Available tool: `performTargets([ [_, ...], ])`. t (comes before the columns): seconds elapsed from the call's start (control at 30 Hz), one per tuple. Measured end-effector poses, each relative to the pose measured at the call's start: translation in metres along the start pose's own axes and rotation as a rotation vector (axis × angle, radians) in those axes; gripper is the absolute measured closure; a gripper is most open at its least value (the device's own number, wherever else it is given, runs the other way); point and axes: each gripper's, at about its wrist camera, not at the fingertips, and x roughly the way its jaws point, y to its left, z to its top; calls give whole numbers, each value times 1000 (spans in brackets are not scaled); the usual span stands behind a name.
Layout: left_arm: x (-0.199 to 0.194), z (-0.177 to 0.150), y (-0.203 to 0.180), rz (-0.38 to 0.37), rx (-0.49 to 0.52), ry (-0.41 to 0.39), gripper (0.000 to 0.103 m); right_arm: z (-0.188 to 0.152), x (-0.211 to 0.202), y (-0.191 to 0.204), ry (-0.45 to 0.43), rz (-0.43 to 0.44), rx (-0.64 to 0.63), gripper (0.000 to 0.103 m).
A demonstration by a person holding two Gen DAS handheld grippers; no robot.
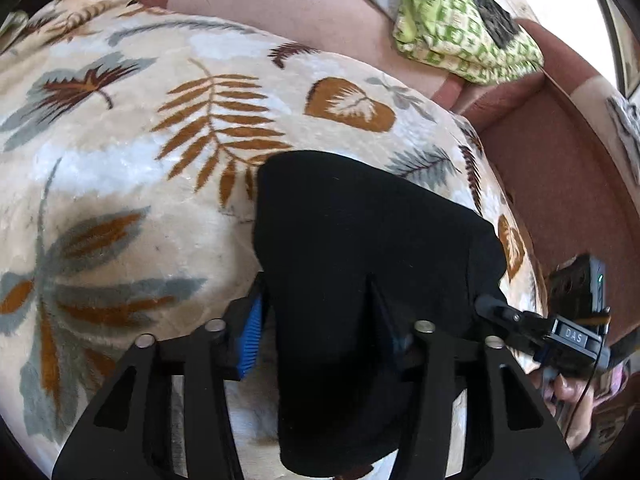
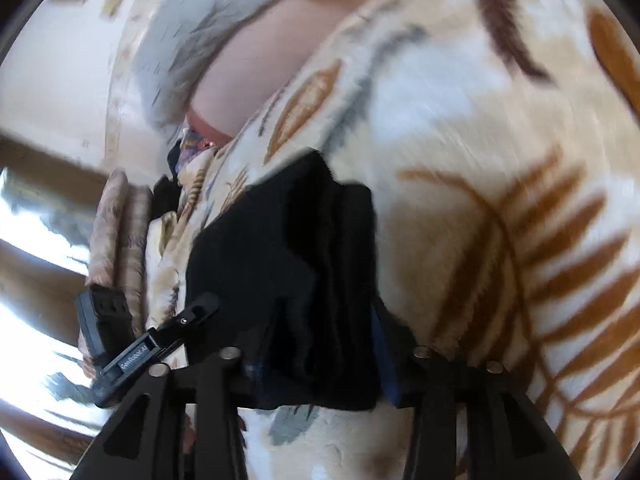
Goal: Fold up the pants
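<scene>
Pants (image 1: 360, 248) are already a compact black bundle on the leaf-print blanket (image 1: 120, 152), which covers most of the sofa (image 1: 560, 160); a green cloth (image 1: 460, 28) sits well behind. Looks like you're near the last fold or just squaring it up. Your left claw (image 1: 324, 332) straddles the near end, one blue pad (image 1: 250, 332) showing beside the fabric, so I can't tell if it's pinching. Same for your right claw (image 2: 316, 356): cloth sits between the jaws, but the blurry view won't show a real grip. Next you'd want both holding the same edge before lifting it over, evenly.
</scene>
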Motion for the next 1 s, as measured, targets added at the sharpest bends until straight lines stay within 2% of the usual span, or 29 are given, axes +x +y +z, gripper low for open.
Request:
performTargets([
  [0.07,-6,0,-1,9,3,-25,48,-1,-7,-3,-17,19,38,60],
  [0.13,-19,1,-4,29,25,-89,49,-4,-24,3,-101,-5,16,60],
  [0.17,-29,1,-8,31,40,-141,49,-6,-37,13,-166,-23,-42,60],
  [0.27,-50,0,-21,-54,104,-240,49,-21,-57,67,-296,-118,-360,60],
  [0.33,-47,-2,-29,-114,143,-223,49,-47,-47,105,-314,-240,-625,60],
  [0.37,-35,-3,-31,-90,154,-177,49,-57,-36,114,-294,-304,-710,60],
  [0.4,-22,-3,-31,-42,159,-126,49,-65,-16,114,-205,-367,-762,60],
  [0.43,-2,-5,-29,30,163,-54,50,-65,4,100,-83,-424,-740,60],
  [0.47,7,-6,-26,60,161,-24,51,-65,17,90,-19,-461,-717,59],
  [0.53,4,-6,-29,71,170,-51,51,-68,15,94,-50,-474,-764,60],
  [0.63,-8,-3,-27,48,143,-90,51,-64,1,95,-96,-436,-728,60],
  [0.67,-16,-1,-28,40,142,-123,51,-63,-4,103,-135,-425,-740,60],
  [0.73,-34,5,-36,81,171,-254,49,-63,-15,124,-299,-386,-824,60],
  [0.77,-38,8,-39,114,179,-318,40,-60,-18,132,-376,-380,-870,58],
  [0.8,-37,10,-39,121,178,-337,33,-57,-13,133,-398,-395,-888,56],
  [0.83,-29,13,-38,127,177,-328,28,-53,-5,132,-392,-419,-895,56],
  [0.9,-3,18,-32,154,165,-219,28,-40,21,121,-310,-480,-886,56],
  [0.93,16,19,-25,157,136,-121,27,-33,35,111,-241,-510,-861,56],
  [0.97,32,18,-13,123,80,-37,24,-27,48,98,-161,-516,-820,56],
  [1.0,31,17,-6,86,37,-34,22,-23,47,89,-164,-482,-777,56],
])
